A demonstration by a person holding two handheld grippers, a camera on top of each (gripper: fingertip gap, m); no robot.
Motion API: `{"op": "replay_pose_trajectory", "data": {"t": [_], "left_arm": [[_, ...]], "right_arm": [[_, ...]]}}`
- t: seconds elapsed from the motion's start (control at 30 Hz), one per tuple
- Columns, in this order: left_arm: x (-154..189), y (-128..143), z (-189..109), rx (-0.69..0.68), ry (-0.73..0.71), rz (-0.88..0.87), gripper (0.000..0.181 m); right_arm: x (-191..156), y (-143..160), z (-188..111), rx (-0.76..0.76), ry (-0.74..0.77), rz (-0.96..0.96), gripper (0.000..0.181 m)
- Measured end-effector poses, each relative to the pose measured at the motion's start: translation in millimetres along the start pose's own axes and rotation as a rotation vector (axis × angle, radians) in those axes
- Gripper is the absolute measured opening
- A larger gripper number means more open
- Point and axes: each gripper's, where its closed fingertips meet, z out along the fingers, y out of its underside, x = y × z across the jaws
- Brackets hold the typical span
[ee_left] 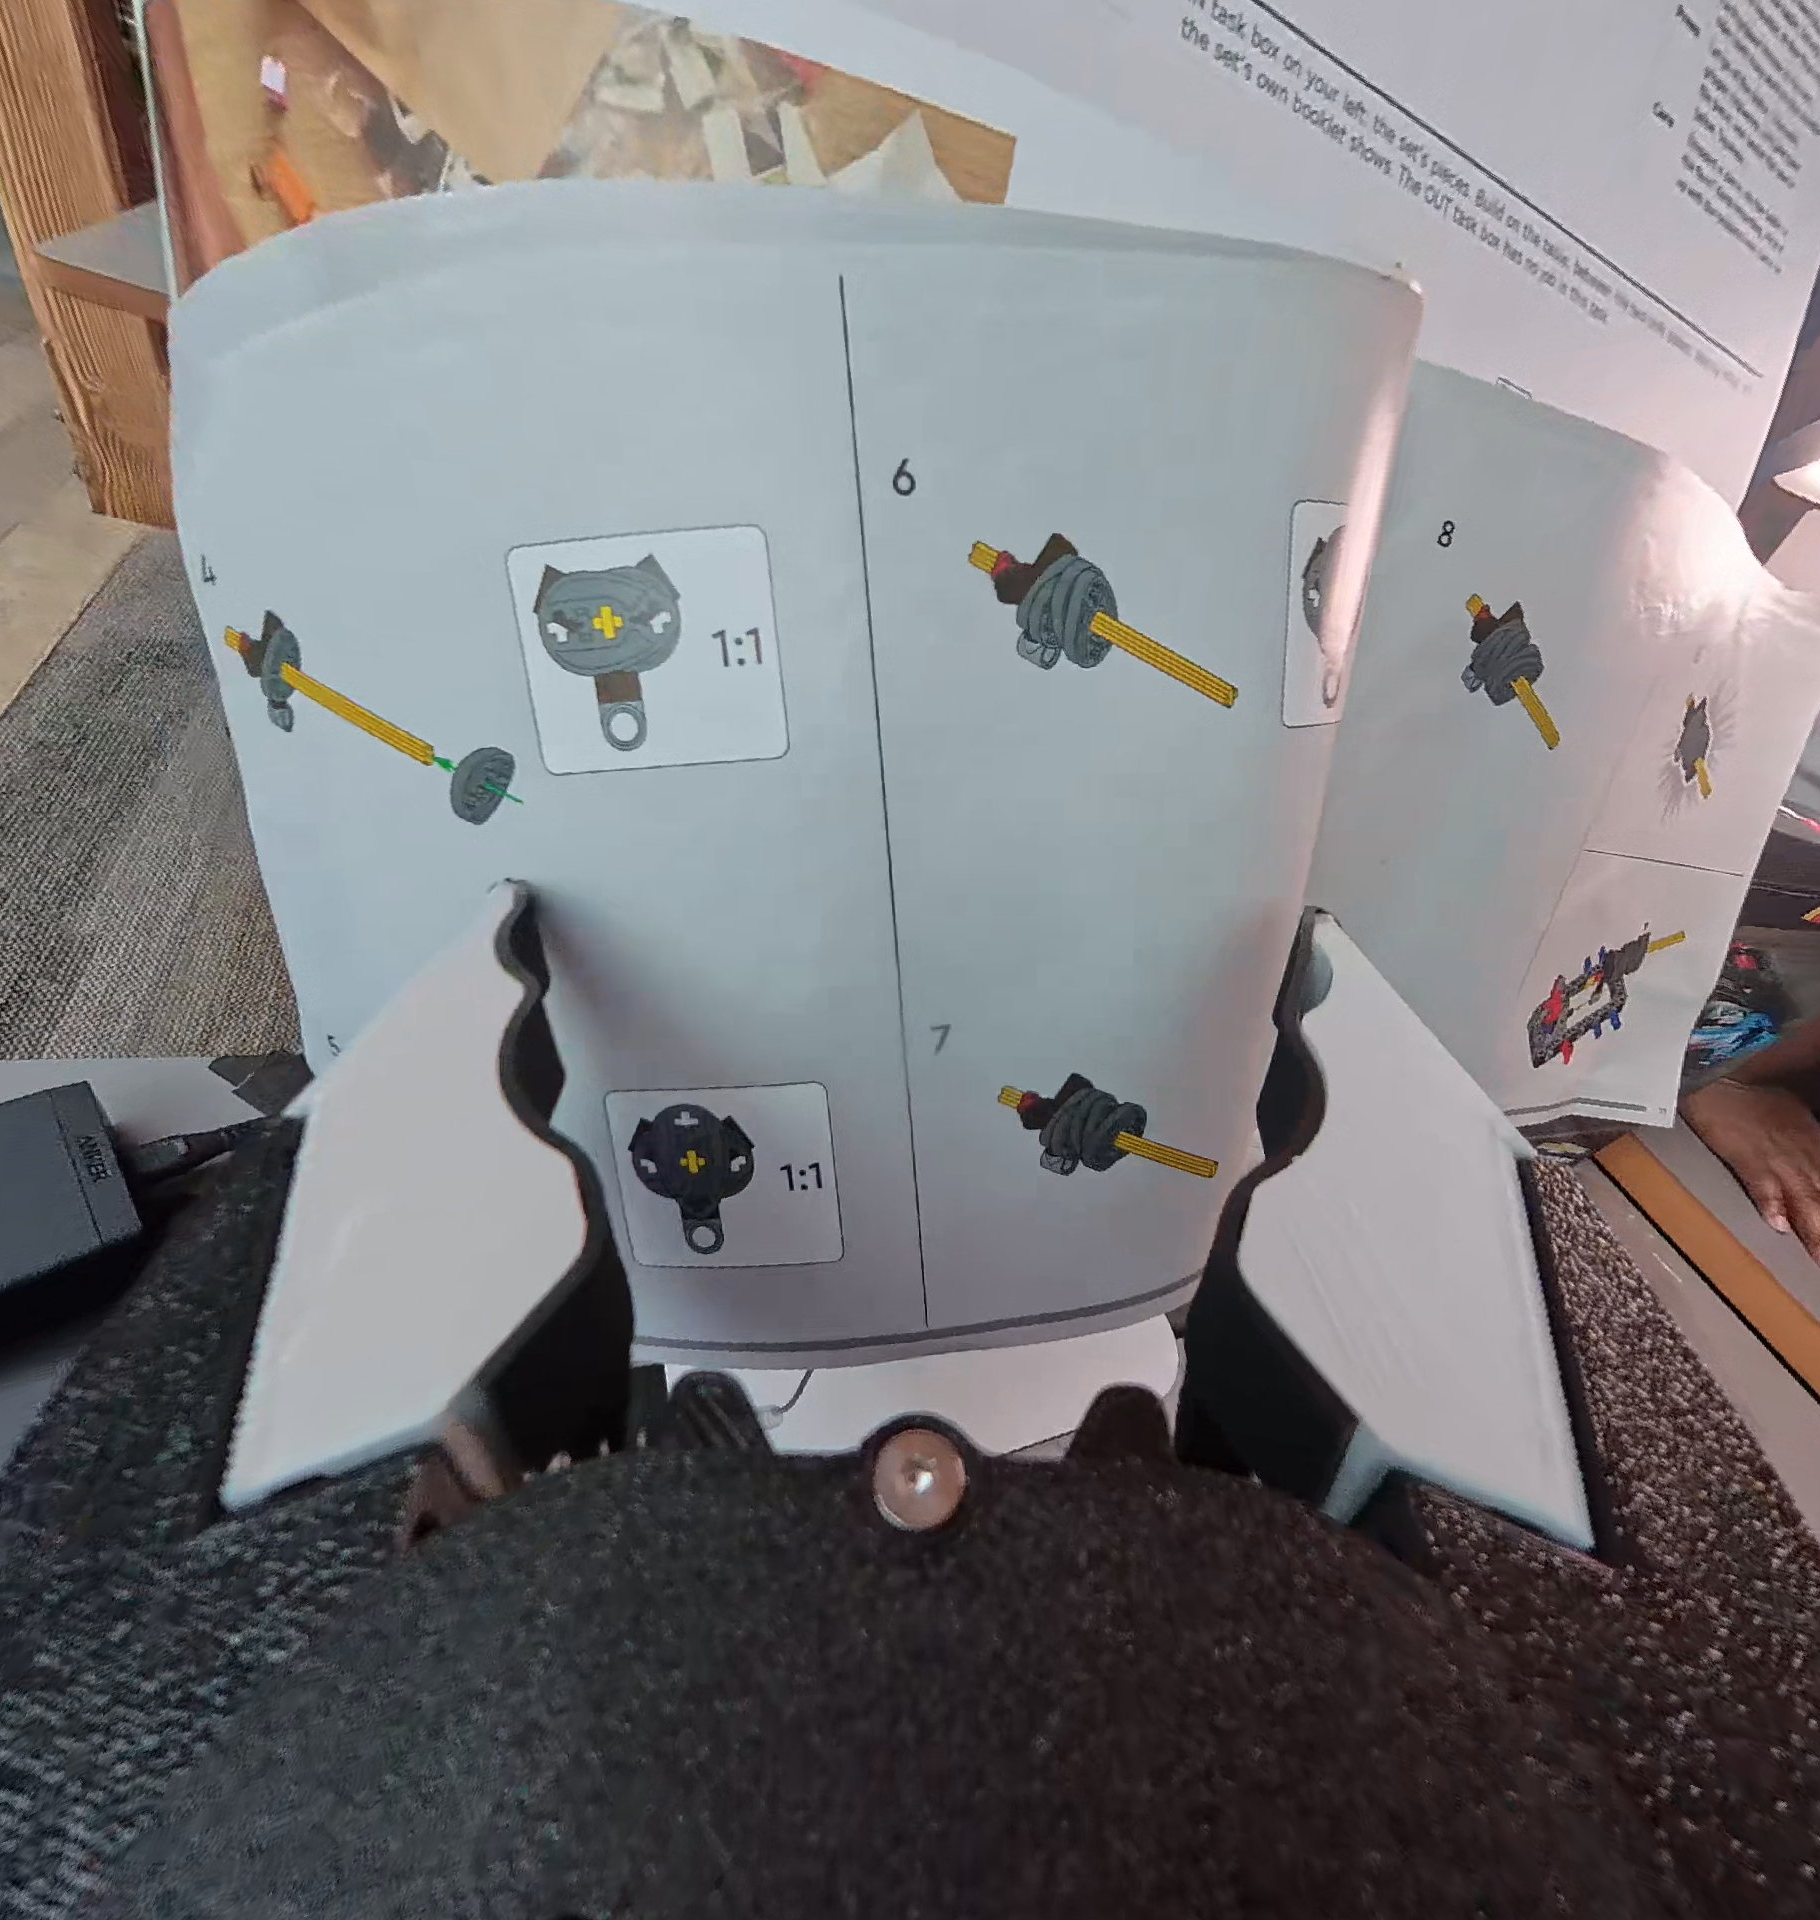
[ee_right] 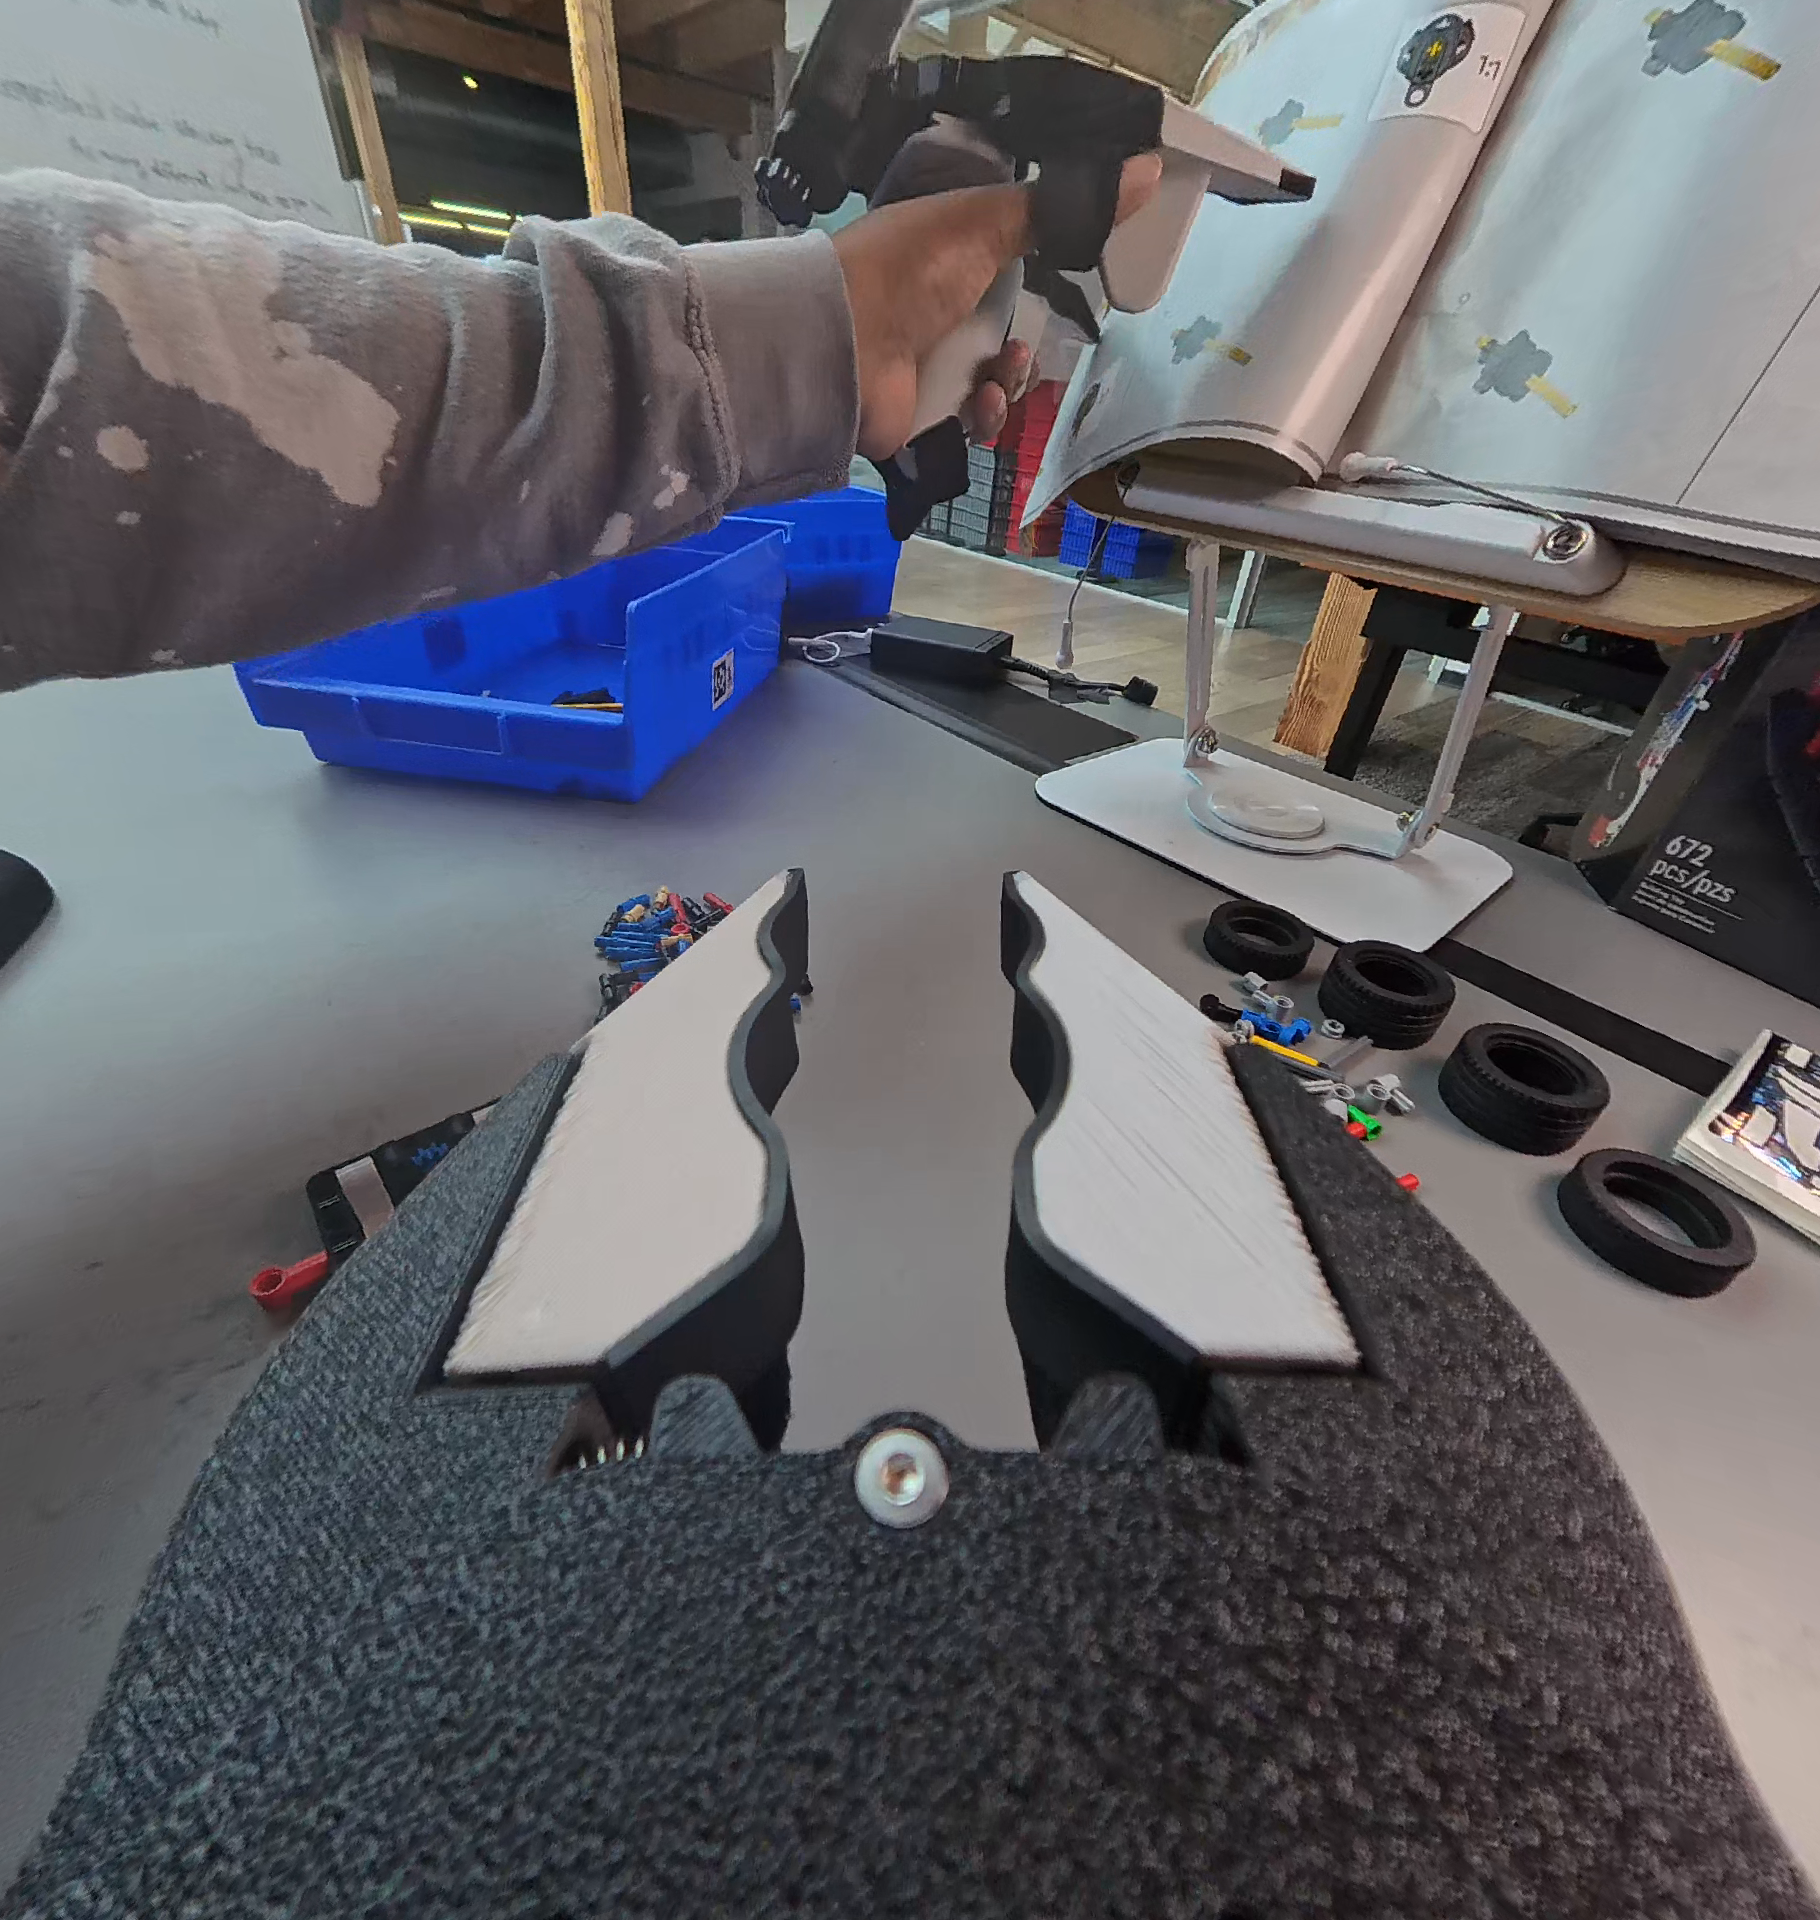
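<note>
On the far left of the grey table (ee_right: 262,935) sits a blue bin (ee_right: 532,675), with a few small pieces lying at the bottom. Behind it is a black power brick (ee_right: 942,649) with a cord.

A person's arm in a grey spotted sleeve (ee_right: 366,416) reaches over the bin. The hand holds the left gripper (ee_left: 911,914) up in front of a booklet (ee_left: 781,520) with building pictures. The booklet stands on a white stand (ee_right: 1290,831), and one page curls forward. The gripper's fingers are spread wide, one on each side of the curled page. They are very close to the paper, but I cannot tell if they touch it.

Lower down, the right gripper (ee_right: 904,878) hangs just over the table. Its two fingers are a little apart and hold nothing. Bare table shows between them.

Just left of it is a heap of tiny blue and red pegs (ee_right: 657,925). Just right of it lie more small colored parts (ee_right: 1301,1049). Next come four black tires (ee_right: 1519,1086) in a row. Past the tires is a small shiny book (ee_right: 1799,1143), and behind it a dark box (ee_right: 1716,810).
</note>
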Motion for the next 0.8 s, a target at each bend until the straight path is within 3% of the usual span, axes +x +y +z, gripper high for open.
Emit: {"op": "replay_pose_trajectory", "data": {"t": [0.1, 0.33, 0.43, 0.5, 0.63, 0.7, 0.8], "left_arm": [[-6, 0, 5, -0.018, -0.047, 0.019, 0.126], [-9, 4, 5, -0.024, -0.036, 0.067, 0.024], [-14, 2, 2, -0.011, -0.018, 0.057, 0.009], [-14, -4, -3, 0.026, 0.004, 0.028, 0.026], [-20, -9, -5, 0.028, -0.014, -0.006, 0.125], [-26, -15, -6, 0.042, -0.049, 0.034, 0.140], [-31, -6, 7, -0.042, -0.065, 0.044, 0.148]], "right_arm": [[-1, -1, 0, 0.000, -0.001, -0.009, 0.037], [-2, -3, -1, -0.001, -0.002, -0.023, 0.037], [-3, -3, -1, -0.002, -0.003, -0.028, 0.037], [-3, -3, -1, -0.003, -0.002, -0.032, 0.037], [-3, -1, 0, -0.009, -0.004, -0.024, 0.037], [-3, 0, 0, -0.010, -0.002, -0.028, 0.037], [-2, -1, 1, -0.008, 0.000, -0.026, 0.037]]}}
